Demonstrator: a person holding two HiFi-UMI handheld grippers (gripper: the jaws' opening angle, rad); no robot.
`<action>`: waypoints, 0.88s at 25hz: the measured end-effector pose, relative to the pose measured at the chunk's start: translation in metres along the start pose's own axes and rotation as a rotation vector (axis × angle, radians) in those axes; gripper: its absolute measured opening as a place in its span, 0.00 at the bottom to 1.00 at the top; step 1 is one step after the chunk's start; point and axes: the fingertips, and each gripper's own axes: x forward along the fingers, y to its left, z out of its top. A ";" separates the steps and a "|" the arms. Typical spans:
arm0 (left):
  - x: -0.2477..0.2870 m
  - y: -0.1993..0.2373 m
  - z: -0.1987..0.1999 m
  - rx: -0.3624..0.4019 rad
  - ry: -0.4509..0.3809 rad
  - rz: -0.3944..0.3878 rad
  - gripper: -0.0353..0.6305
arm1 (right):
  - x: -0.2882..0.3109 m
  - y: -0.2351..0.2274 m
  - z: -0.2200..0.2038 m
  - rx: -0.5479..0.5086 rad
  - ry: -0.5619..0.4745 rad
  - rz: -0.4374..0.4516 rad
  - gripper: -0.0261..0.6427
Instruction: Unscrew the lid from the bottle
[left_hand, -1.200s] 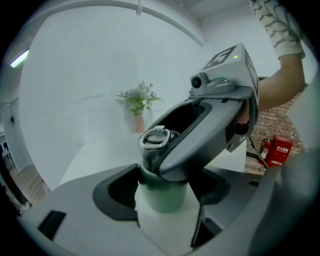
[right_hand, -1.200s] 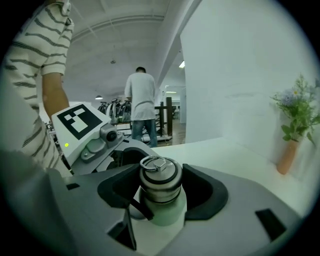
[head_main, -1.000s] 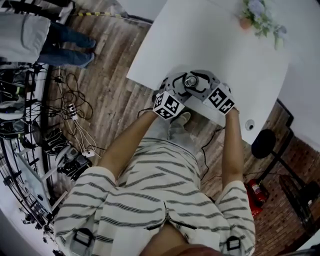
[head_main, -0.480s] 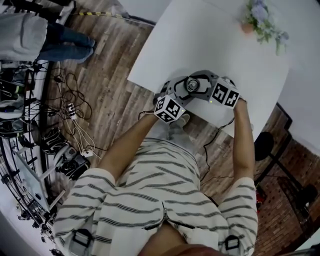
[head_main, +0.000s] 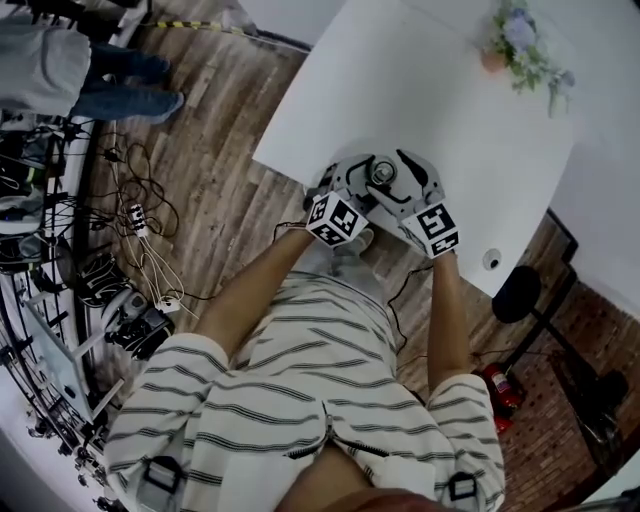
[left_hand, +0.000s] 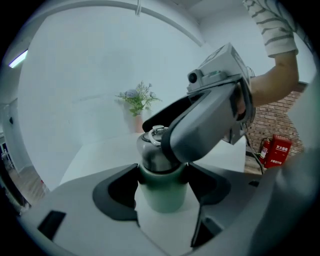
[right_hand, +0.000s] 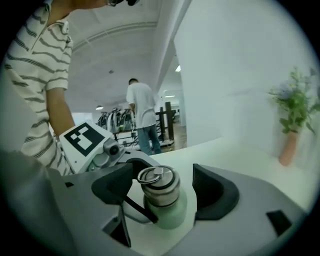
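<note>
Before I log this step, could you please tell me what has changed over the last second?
The jaws of the right gripper have just been opening and now stand clear of the lid between them; its cube swung back toward the person. The left gripper stays shut on the bottle, lid still on, at the edge of the table.

Pale shirt (head_main: 290, 400) with dark stripes

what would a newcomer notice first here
A green bottle stands at the near edge of the white table, with the left tongs clamped on its body. The right tongs have just been opening and stand apart around the metal lid. At the far corner are flowers.
</note>
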 end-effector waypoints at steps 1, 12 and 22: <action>0.001 0.001 0.000 0.000 0.000 0.002 0.52 | 0.001 0.000 -0.002 0.045 -0.022 -0.044 0.60; 0.001 0.003 0.000 0.002 0.006 0.006 0.52 | 0.001 -0.005 -0.006 0.220 -0.128 -0.393 0.47; 0.000 0.000 -0.002 0.004 0.002 0.003 0.52 | -0.001 -0.003 -0.011 0.160 -0.116 -0.358 0.44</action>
